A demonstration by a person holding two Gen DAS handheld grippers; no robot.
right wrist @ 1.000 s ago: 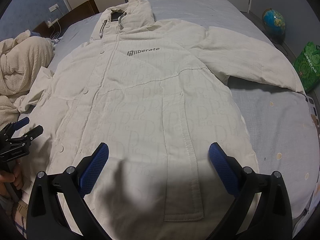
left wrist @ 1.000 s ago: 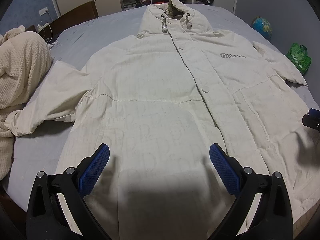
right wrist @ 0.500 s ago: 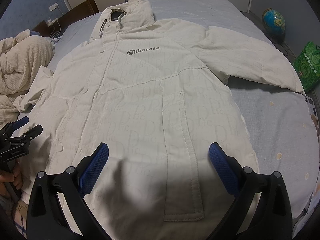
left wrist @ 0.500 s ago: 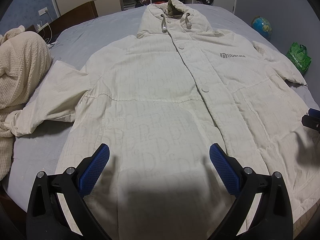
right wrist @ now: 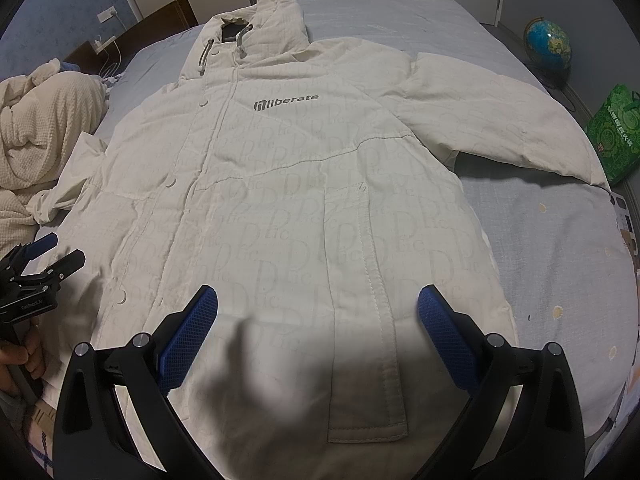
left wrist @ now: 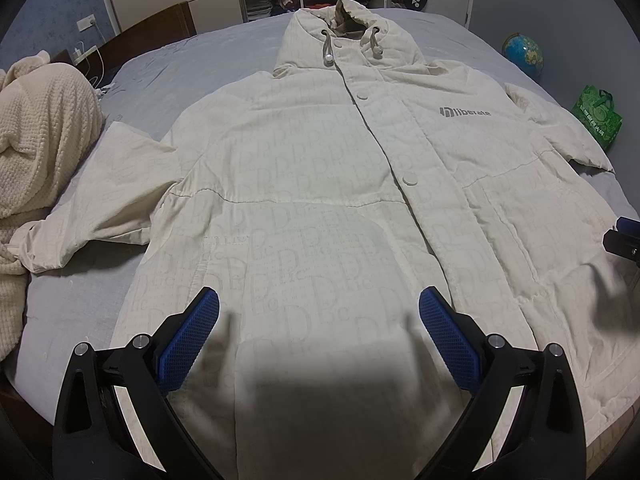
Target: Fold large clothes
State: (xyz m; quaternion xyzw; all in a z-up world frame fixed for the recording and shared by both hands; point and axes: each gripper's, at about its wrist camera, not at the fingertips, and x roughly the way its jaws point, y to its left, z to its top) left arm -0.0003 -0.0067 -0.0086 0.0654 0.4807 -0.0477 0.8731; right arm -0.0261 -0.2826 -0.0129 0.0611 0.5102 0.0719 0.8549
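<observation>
A large cream hooded jacket (left wrist: 320, 184) lies flat and face up on the bed, buttoned, both sleeves spread out, hood toward the far end. It also shows in the right wrist view (right wrist: 304, 200), with a grey "liberate" logo (right wrist: 286, 102) on the chest. My left gripper (left wrist: 318, 332) is open and empty above the hem on the jacket's left half. My right gripper (right wrist: 318, 332) is open and empty above the hem on the right half, near a pocket flap (right wrist: 366, 412). Each gripper shows at the edge of the other's view.
The bed (left wrist: 160, 76) has a grey-blue sheet. A cream knit blanket (left wrist: 40, 136) is heaped at the left. A globe (right wrist: 548, 46) and a green bag (right wrist: 612, 132) stand on the floor at the right. Shelves and a racket bag are behind the bed.
</observation>
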